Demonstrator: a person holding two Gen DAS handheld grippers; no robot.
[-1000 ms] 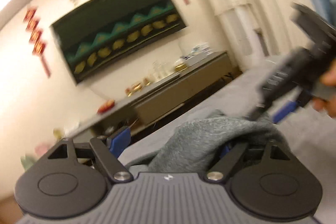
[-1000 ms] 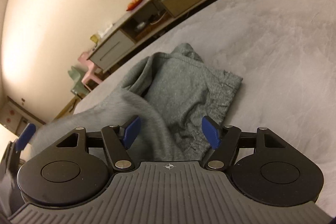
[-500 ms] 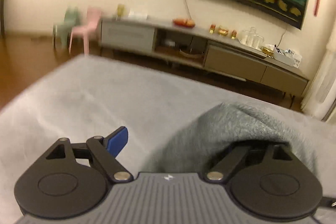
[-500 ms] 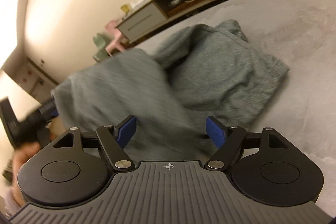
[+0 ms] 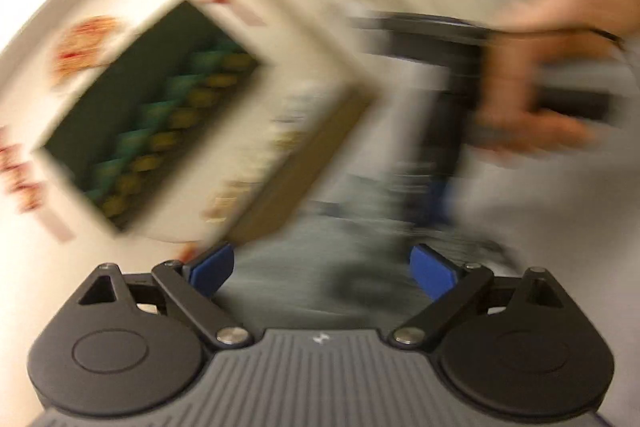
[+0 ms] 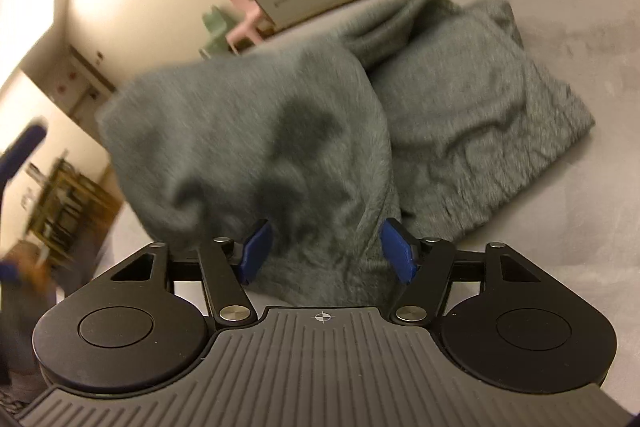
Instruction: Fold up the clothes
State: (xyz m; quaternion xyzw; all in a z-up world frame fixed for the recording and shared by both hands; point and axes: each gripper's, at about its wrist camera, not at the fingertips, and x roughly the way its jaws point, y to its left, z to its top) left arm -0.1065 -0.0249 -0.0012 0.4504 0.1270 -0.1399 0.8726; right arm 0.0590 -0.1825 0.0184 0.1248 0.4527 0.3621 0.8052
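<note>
While the left hand-held gripper [image 5: 322, 269] gapes empty, the right hand-held gripper [image 6: 326, 253], just closing, brackets grey garment [image 6: 280, 147] folds.

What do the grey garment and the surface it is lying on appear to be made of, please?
The grey garment looks like a soft knit, perhaps fleecy sweatshirt fabric: matte, heathered and fuzzy, falling in thick rounded folds, with what seems a gathered band along one edge. The grey surface under it looks like a short-pile, velvety cloth cover: matte with faint mottled shading. The exact fibre of either cannot be told.
</note>
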